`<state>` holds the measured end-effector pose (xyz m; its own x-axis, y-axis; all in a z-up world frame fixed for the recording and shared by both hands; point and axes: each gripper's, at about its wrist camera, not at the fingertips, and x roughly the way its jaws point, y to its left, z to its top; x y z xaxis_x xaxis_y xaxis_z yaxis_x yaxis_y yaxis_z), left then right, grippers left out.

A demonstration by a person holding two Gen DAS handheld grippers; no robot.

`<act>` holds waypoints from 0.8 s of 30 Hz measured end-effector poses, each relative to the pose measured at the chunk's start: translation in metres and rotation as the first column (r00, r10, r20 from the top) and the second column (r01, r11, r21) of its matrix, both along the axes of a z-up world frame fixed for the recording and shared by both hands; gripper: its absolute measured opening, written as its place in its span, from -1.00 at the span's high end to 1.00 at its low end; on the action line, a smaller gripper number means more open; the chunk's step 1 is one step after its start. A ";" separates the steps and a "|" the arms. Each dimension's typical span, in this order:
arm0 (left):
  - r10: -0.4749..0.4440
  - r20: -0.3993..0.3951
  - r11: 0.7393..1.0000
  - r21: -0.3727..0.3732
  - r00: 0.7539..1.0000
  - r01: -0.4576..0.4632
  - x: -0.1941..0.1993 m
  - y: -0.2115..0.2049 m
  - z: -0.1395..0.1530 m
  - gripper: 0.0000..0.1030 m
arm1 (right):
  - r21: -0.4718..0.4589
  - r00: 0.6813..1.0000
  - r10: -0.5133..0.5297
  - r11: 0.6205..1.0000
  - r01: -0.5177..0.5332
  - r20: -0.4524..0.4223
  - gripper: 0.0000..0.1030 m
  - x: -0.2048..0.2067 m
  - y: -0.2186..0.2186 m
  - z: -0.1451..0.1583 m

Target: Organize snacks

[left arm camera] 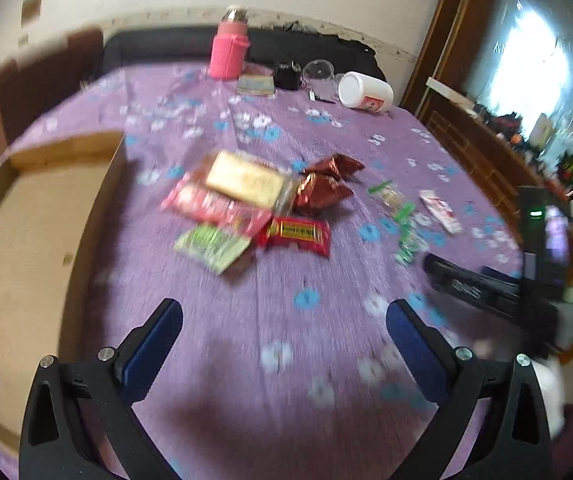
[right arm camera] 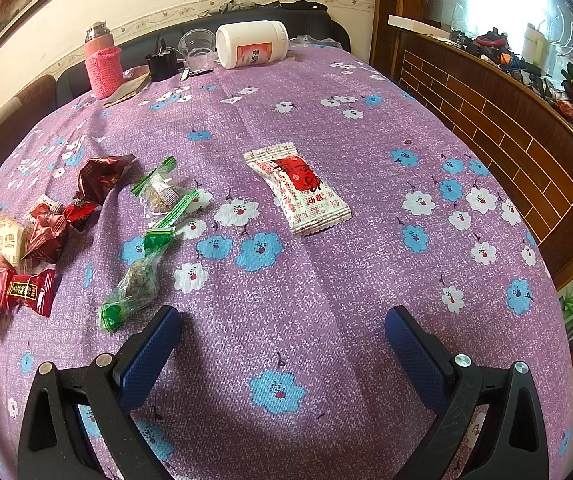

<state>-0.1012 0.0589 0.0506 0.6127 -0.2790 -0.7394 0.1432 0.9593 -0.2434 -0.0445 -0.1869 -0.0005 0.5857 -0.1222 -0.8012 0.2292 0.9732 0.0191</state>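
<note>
My left gripper [left arm camera: 284,316] hovers open over the purple flowered cloth, with nothing between its blue pads. Ahead of it lies a blurred pile of snacks: a cream packet [left arm camera: 242,178] on a pink one [left arm camera: 214,206], a green packet [left arm camera: 212,244], a red packet [left arm camera: 296,234] and dark red foil packets [left arm camera: 326,184]. An open cardboard box [left arm camera: 26,240] stands to the left. My right gripper [right arm camera: 282,320] is open and empty above the cloth. Beyond it lie a white-and-red packet [right arm camera: 298,188] and two green-edged clear packets [right arm camera: 162,190] [right arm camera: 134,284].
At the table's far edge stand a pink flask [right arm camera: 102,64], a clear cup [right arm camera: 198,50], a small black object [right arm camera: 162,64] and a white jar [right arm camera: 250,44] on its side. A wooden counter [right arm camera: 506,128] runs along the right. A dark sofa sits behind.
</note>
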 end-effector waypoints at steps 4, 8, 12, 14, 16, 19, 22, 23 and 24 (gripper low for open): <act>-0.010 0.014 1.000 -0.021 1.000 0.010 -0.023 0.026 0.018 -0.53 | -0.001 1.000 0.002 1.000 -0.002 -0.002 -0.98 -0.001 0.000 -0.001; 0.042 0.075 0.996 -0.081 0.996 -0.036 -0.044 0.063 0.038 -0.53 | 0.013 0.998 -0.016 1.000 0.017 -0.053 -0.98 0.002 -0.001 0.002; 0.075 0.101 0.991 -0.114 0.992 -0.063 -0.058 0.090 0.046 -0.54 | 0.015 0.994 0.005 1.000 -0.003 -0.109 -0.98 -0.003 0.003 0.003; 0.109 0.100 0.987 -0.131 0.989 -0.096 -0.061 0.103 0.044 -0.54 | 0.014 0.993 0.023 1.000 -0.022 -0.119 -0.98 -0.009 0.005 0.003; 0.140 0.102 0.980 -0.157 0.985 -0.123 -0.062 0.116 0.040 -0.54 | 0.018 0.991 0.049 0.999 -0.047 -0.124 -0.98 -0.016 0.005 0.002; 0.172 0.071 0.972 -0.175 0.983 -0.158 -0.058 0.132 0.031 -0.53 | 0.026 0.990 0.017 1.000 -0.013 -0.141 -0.94 -0.029 0.000 0.010; 0.181 0.038 0.969 -0.181 0.983 -0.171 -0.055 0.139 0.024 -0.53 | 0.060 0.997 0.056 0.997 -0.054 -0.045 -0.94 -0.042 0.011 0.035; 0.177 0.033 0.967 -0.189 0.984 -0.168 -0.054 0.140 0.022 -0.53 | 0.081 0.997 0.080 0.994 -0.079 -0.014 -0.94 -0.044 0.018 0.042; 0.172 0.031 0.966 -0.199 0.985 -0.163 -0.052 0.141 0.021 -0.53 | 0.105 0.993 0.116 0.988 -0.117 0.016 -0.94 -0.043 0.028 0.049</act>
